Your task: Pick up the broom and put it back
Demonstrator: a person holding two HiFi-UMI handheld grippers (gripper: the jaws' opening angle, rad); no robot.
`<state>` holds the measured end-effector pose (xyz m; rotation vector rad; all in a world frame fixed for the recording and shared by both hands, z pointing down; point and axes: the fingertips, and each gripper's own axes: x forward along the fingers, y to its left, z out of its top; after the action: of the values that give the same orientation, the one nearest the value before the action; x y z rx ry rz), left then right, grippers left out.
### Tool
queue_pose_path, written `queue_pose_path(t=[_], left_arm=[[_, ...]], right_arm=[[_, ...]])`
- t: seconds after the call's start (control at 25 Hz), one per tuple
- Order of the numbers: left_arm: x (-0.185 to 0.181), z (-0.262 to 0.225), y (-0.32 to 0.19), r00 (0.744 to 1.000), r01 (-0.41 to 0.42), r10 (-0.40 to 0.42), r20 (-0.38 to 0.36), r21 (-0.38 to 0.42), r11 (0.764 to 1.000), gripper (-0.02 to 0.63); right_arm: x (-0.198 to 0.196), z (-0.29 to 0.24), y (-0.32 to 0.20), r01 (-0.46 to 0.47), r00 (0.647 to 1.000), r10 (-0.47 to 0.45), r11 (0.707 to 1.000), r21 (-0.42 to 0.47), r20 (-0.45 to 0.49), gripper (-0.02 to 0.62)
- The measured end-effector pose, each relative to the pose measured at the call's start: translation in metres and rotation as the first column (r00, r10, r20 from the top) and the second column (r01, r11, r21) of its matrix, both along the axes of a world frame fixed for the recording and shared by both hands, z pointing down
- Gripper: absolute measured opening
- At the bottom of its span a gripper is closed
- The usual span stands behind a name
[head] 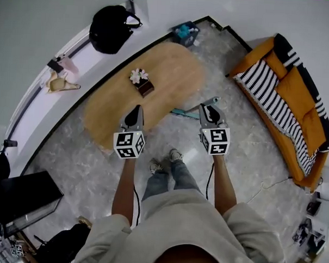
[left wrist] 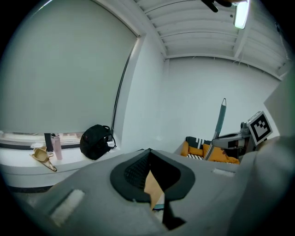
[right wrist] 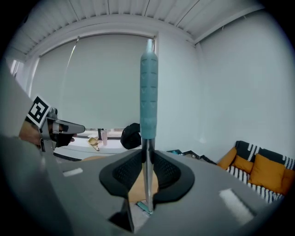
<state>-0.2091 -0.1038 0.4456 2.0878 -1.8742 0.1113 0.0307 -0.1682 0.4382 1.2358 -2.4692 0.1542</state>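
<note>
1. R gripper [right wrist: 147, 169] is clenched on the broom [right wrist: 148, 83]. Its pads pinch the bare metal shaft just below the teal grip, w/ the handle upright betw. the jaws. That hold prob. keeps the long broom balanced and vertical for carrying.
2. L gripper [left wrist: 148, 167] has its pads together on nothing. It sits beside the R one at about the same height, likely kept spare in case a 2nd hold on the shaft is needed.
3. The broom is in front of the standing person, off the near end of the wooden table [head: 172, 68]. In the head view its lower teal end shows by the table's edge.
4. Count: 1 broom, 2 grippers, 1 table w/ 1 flower pot [head: 140, 81] on it, 1 black bag [head: 112, 28] on the sill, 1 orange sofa [head: 296, 107] at the person's right.
5. Judged stage: the pick-up looks done, the put-back not yet.
</note>
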Motion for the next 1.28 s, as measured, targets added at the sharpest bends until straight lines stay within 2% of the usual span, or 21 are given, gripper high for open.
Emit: queue_pose_path(t=[0.2,0.4,0.68,0.96,1.28], left_arm=[[0.03,-0.026,-0.009,0.995,-0.096,0.096,0.0,0.014,0.995,0.002],[0.061,-0.045,-0.011,0.981,-0.192,0.192,0.001,0.036,0.981,0.002],[0.089,-0.06,-0.027,0.962,-0.272,0.272,0.01,0.046,0.961,0.0],[0.123,-0.065,-0.057,0.951,-0.307,0.305,0.043,0.039,0.951,0.0],[0.184,-0.068,-0.103,0.954,-0.296,0.294,0.055,0.035,0.954,0.001]], right_arm=[[0.034,-0.035,0.015,-0.064,0.998,0.064,0.998,0.01,-0.016,0.077],[0.073,-0.061,0.031,-0.146,0.989,0.147,0.989,0.039,-0.027,0.077],[0.113,-0.081,0.045,-0.235,0.971,0.236,0.97,0.059,-0.023,0.075],[0.147,-0.085,0.028,-0.273,0.962,0.273,0.96,0.064,0.009,0.077],[0.186,-0.079,-0.023,-0.231,0.972,0.229,0.971,0.059,0.045,0.077]])
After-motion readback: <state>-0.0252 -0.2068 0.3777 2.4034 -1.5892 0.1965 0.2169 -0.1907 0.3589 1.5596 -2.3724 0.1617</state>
